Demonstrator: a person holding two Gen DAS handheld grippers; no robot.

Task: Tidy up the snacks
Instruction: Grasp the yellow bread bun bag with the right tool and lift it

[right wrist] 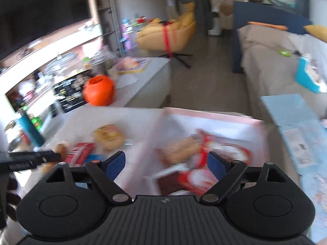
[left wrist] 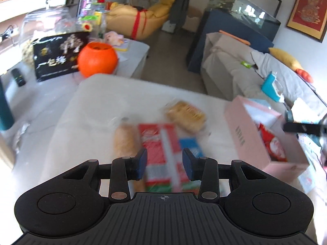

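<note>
Two matte black hand-held grippers: left hand-held gripper point(left wrist: 164, 159), right hand-held gripper point(right wrist: 166, 166). Ribbed central housing with small crosshair mark, round domed caps either side, silver pivot screws on angled link arms. Blue pads point(left wrist: 142, 163) on finger ends; same blue pads point(right wrist: 115, 164) opposite.

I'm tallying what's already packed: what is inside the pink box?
The pink box holds red-and-white snack packets and a tan bread-like snack. Blur hides detail, and anything underneath is covered.
</note>
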